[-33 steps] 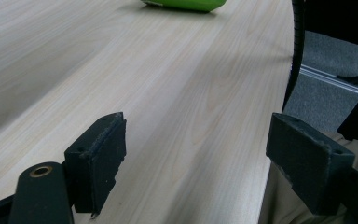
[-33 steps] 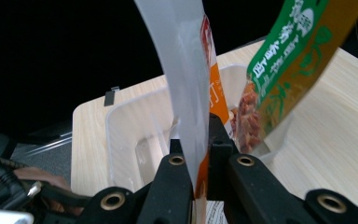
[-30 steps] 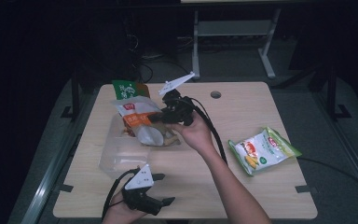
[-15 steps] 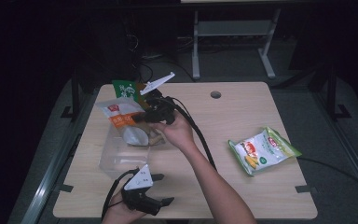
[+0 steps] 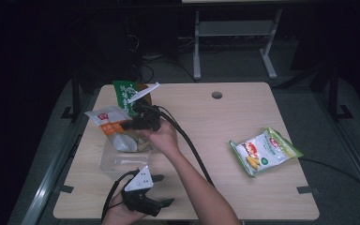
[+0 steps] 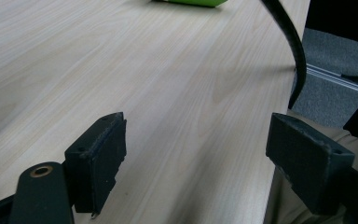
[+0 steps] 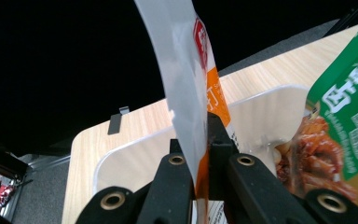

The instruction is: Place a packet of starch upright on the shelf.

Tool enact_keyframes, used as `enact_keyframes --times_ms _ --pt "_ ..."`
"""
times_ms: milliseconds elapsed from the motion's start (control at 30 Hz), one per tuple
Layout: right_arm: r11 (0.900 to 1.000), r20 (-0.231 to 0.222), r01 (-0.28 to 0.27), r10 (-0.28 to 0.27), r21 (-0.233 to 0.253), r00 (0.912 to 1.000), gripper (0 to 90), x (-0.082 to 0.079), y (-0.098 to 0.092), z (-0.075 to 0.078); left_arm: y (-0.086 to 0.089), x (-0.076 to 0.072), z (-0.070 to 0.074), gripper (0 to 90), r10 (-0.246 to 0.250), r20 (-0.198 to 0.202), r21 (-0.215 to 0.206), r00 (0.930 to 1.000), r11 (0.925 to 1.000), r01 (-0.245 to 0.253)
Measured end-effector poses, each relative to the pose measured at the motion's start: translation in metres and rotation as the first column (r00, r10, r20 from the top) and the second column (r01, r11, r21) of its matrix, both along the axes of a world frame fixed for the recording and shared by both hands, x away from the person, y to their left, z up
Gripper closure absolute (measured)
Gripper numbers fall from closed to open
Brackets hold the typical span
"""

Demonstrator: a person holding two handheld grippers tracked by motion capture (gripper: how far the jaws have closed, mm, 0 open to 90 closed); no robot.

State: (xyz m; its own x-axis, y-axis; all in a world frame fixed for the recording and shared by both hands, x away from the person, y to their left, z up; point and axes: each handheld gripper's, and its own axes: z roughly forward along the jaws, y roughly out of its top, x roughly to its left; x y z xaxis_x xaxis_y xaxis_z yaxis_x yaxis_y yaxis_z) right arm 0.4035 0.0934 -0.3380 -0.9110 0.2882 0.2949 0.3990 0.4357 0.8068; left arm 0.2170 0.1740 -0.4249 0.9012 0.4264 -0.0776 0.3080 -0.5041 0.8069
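white pouch (image 5: 107, 123) carried left, fingers (image 7: 182, 184) pinching

The right arm reaches far forward and to the left, its gripper (image 5: 130, 124) squeezed tight with the jaws nearly together, while the left hand (image 5: 122, 212) stays low and near, its gripper (image 6: 193, 158) with jaws wide apart.

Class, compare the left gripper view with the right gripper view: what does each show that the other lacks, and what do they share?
Left gripper view alone: open jaws of the left gripper over bare wood, plus a black cable. Right gripper view alone: the right gripper shut on a white and orange packet, above a clear tub, beside a green packet. Both: the wooden table.
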Motion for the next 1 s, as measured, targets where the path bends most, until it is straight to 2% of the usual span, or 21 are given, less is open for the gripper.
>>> enact_keyframes --times_ms 167,267,467,633,800,1000 --pt "1.0 -0.044 0.003 -0.003 -0.009 0.999 90.0 0.004 0.006 -0.02 -0.001 0.0 -0.001 19.6 -0.009 0.01 0.007 0.9999 0.9999 0.009" --pt "1.0 -0.028 0.005 -0.006 -0.021 0.9996 89.6 0.004 0.009 -0.027 -0.001 0.0 -0.001 19.5 -0.007 0.011 0.007 0.9999 1.0 0.007" --pt "0.999 -0.019 0.027 -0.027 -0.03 0.9994 81.4 0.005 0.0 -0.02 -0.001 0.0 0.0 19.5 -0.008 0.014 0.006 0.9999 1.0 0.007" --pt "0.998 -0.012 0.041 -0.042 -0.042 0.9991 79.3 0.005 -0.012 -0.016 -0.003 0.0 -0.001 19.6 -0.011 0.012 0.011 0.9999 0.9999 0.011" --pt "0.999 -0.023 0.031 -0.032 -0.045 0.9992 76.5 0.004 -0.018 -0.015 -0.004 0.0 -0.002 19.6 -0.008 0.009 0.011 0.9999 0.9999 0.007" --pt "0.998 -0.011 0.027 -0.028 -0.06 0.9996 74.2 0.001 -0.027 -0.01 -0.003 0.001 -0.002 19.6 -0.007 0.007 0.015 0.9999 0.9999 0.007"
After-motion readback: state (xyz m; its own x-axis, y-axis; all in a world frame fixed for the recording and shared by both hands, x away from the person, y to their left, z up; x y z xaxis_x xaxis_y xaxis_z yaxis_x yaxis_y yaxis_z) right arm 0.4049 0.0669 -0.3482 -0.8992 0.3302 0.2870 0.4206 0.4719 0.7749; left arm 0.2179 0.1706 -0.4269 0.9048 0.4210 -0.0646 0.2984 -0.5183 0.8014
